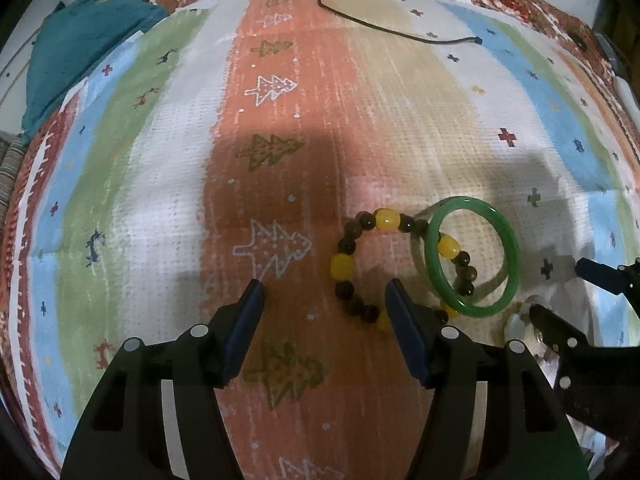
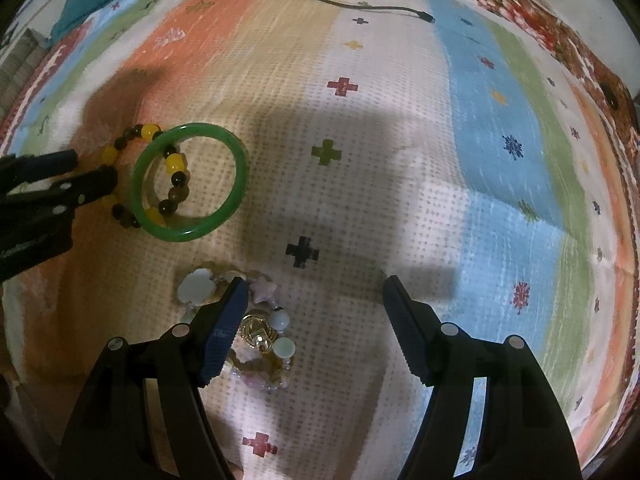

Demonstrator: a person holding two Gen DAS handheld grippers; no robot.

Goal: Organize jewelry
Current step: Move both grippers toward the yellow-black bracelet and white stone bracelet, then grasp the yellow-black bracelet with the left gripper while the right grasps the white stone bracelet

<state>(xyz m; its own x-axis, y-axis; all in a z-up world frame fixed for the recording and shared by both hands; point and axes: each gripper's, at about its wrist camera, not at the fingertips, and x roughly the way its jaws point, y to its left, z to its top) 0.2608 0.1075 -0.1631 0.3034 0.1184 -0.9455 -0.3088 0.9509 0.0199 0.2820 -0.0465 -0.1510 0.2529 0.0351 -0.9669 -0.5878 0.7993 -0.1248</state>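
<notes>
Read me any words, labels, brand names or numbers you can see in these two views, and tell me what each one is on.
No readable text in either view.
The striped cloth carries only printed trees, crosses and snowflakes, no letters or numbers.
The green bangle, beaded bracelet, charm bracelet and both grippers, left gripper and right gripper, show no markings.

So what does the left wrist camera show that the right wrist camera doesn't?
Only the left wrist view shows most of the teal cloth and the beaded bracelet's full loop. Only the right wrist view clearly shows the pastel charm bracelet by the right claw. Both show the green bangle overlapping the beads, the black cable, and both claws open.
</notes>
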